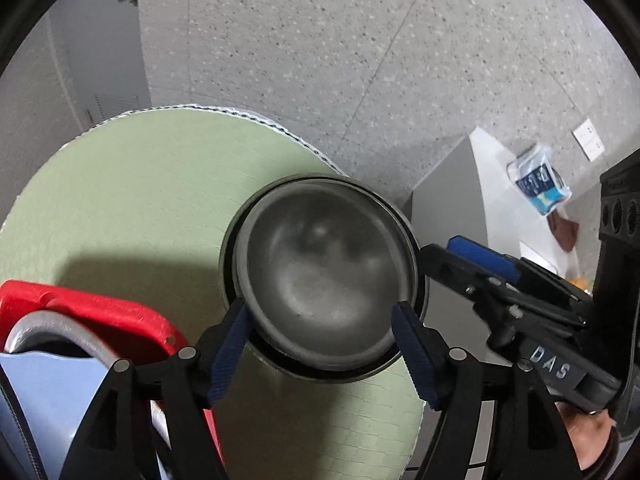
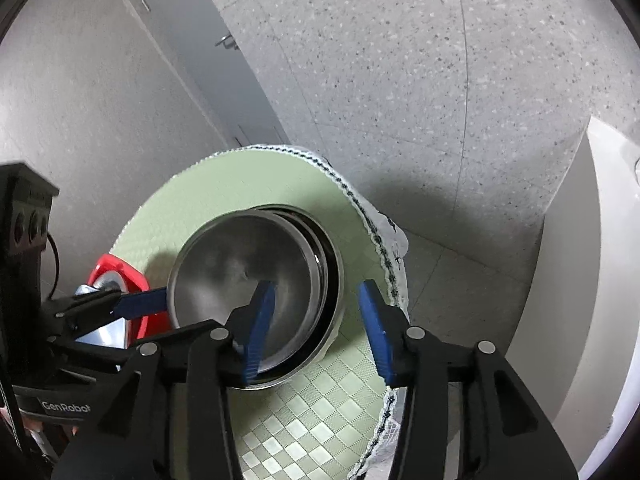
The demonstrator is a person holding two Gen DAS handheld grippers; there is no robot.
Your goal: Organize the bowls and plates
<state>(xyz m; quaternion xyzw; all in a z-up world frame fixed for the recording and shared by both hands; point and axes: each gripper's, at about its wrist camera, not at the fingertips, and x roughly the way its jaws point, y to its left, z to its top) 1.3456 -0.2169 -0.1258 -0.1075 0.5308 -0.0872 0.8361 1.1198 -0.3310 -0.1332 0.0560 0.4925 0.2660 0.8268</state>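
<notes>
- Right now I have a stack of steel bowls (image 1: 324, 276) standing on the round table (image 1: 132, 200), on its green checked cloth, close to the table's right edge as the left camera shows it.
- Top bowl sits tilted inside the ones below; its rim is off-centre against the outer rim.
- My left gripper (image 1: 320, 344) has its jaws apart; the blue pads (image 1: 228, 344) flank the near rim of the top bowl on both sides, and I cannot tell whether they touch it.
- My right gripper (image 2: 316, 328) is also apart: its left pad hangs inside the top bowl, its right pad outside the stack over the cloth, so the stack's wall is between them, unclamped.
- In the left view I see the right gripper just beside the stack's right rim; its body reads "DAS".
- In the right view the left gripper's body reads "GenRobot", cut off at the edge.
- At the table's near-left edge lies a red tray (image 1: 80, 308) holding a steel plate (image 1: 52, 332).
- Off the table, on a white counter (image 1: 488, 168), lies a blue-and-white packet (image 1: 538, 182); its print is too blurred to read.
- White lace trims the cloth's edge (image 2: 380, 236).
</notes>
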